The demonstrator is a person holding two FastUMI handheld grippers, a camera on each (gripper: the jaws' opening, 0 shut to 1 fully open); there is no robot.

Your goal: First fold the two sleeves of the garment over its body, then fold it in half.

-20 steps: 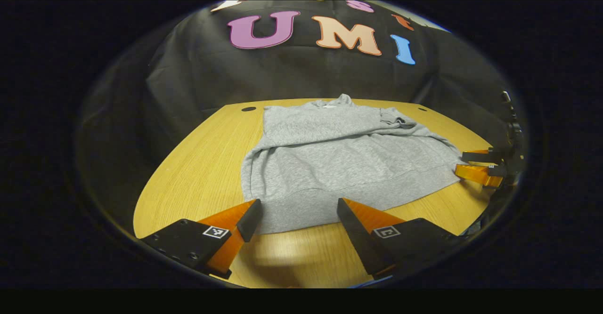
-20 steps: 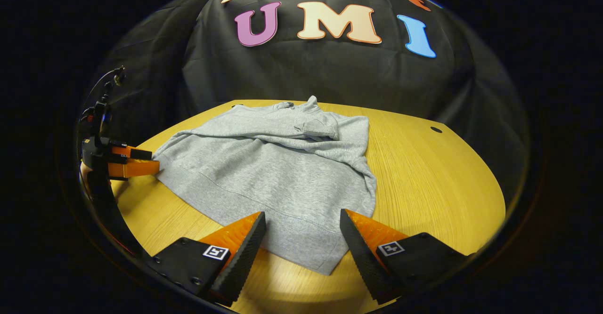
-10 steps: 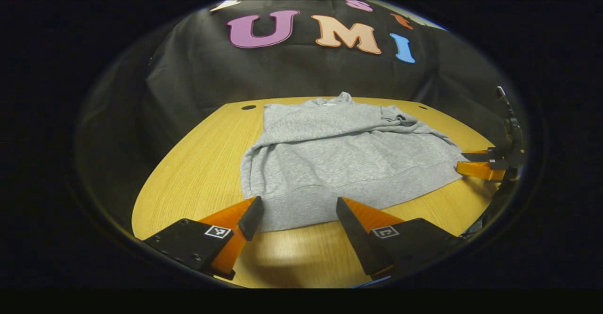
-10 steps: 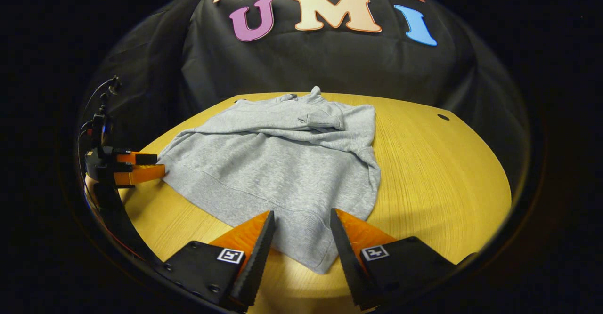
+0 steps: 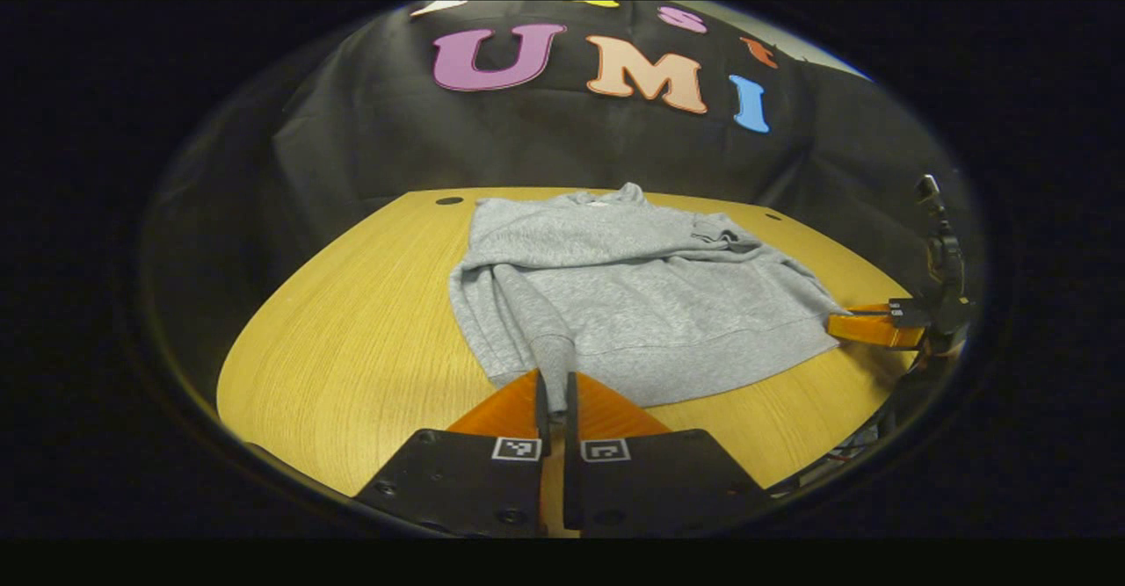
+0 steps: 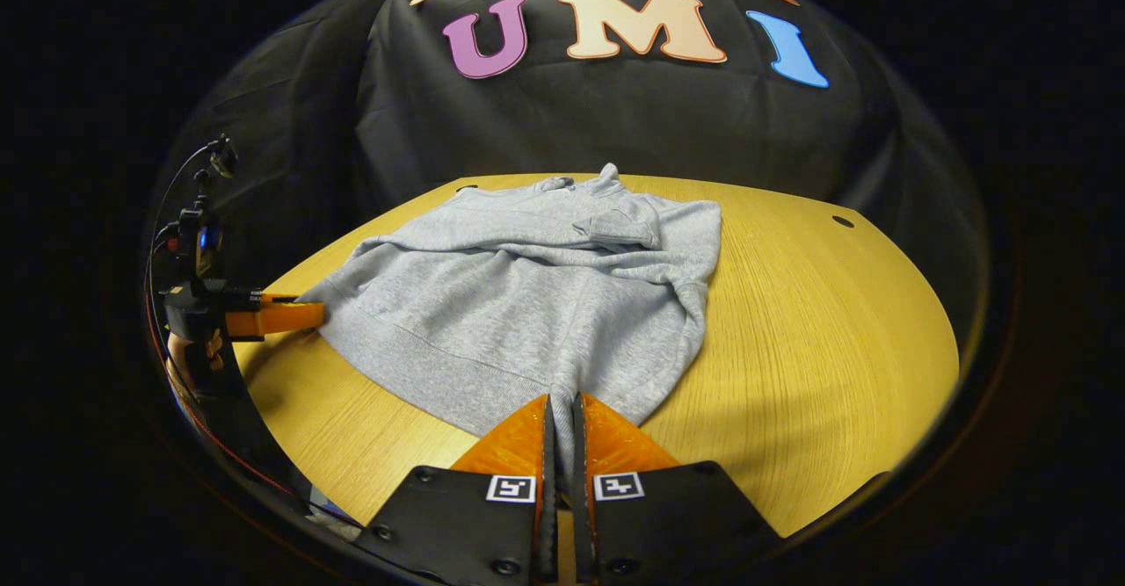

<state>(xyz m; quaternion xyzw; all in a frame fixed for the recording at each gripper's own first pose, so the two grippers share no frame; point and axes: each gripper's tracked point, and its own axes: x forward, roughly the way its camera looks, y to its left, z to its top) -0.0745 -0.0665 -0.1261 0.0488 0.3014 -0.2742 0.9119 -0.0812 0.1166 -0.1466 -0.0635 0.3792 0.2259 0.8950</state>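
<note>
Plenty of bare wooden table (image 6: 817,322) to the right of the grey sweatshirt (image 6: 527,296), and a wide bare strip on its left side too (image 5: 352,322). Only things in the way are the sweatshirt itself, bunched near its collar, and the black cloth wall (image 6: 615,120) right behind the table's far edge.

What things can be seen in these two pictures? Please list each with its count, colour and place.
garment: one, grey, lying on the table with both sleeves folded over its body.
table: one, yellow wood, round-edged, under the garment.
holes in the table: two, dark, near its far edge.
booth wall: one, black cloth, behind the table.
left tool: one, shut on the garment's hem at its left bottom corner.
right tool: one, shut on the garment's hem at its right bottom corner.
hand: one, holding the left tool, at the left in the right gripper view.
</note>
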